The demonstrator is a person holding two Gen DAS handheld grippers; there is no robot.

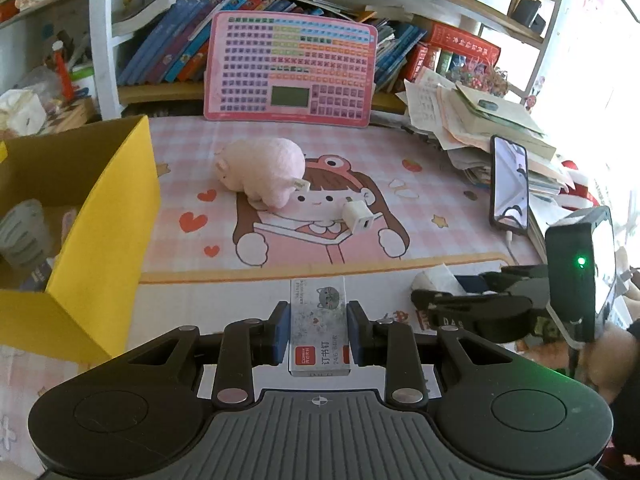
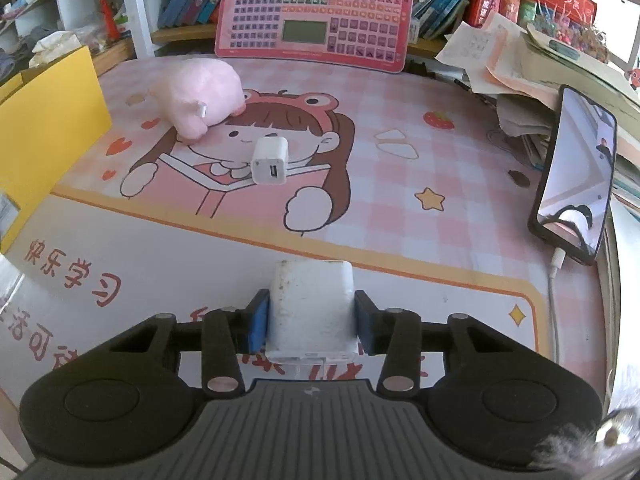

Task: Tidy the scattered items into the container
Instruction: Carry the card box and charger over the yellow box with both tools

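Desk surface: pink checked cartoon desk mat [image 2: 400, 152] printed with a girl in a frog hat, backed by a white bookshelf [image 1: 120, 40] of leaning books.

Item 1: small grey-and-white cardboard staple box [image 1: 320, 320] with a cat picture. Your left gripper [image 1: 318, 330] has its blue pads pressed on both long sides of it, jaws narrowed right down, box lifted above the mat's front edge.

Item 2: large scuffed white plastic charger block [image 2: 311, 312]. Your right gripper [image 2: 310, 322] clamps it on both sides, jaws part-way apart around its width, held clear above the mat's white border.

Item 3: small white USB plug cube [image 2: 270, 160], lying on the mat over the girl's chin, port facing you, loose.

Item 4: pink plush pig [image 1: 260, 170], lying on the mat just behind and left of the cube, close to it.

Container: yellow cardboard box [image 1: 100, 216], open-topped, at the mat's left edge; a grey ribbed object lies inside, otherwise hard to make out.

Surroundings: pink toy keyboard panel [image 1: 292, 68] leaning upright on the shelf; black smartphone [image 2: 576, 176] propped against a stack of papers [image 1: 492, 120] on the right, white cable plugged in.
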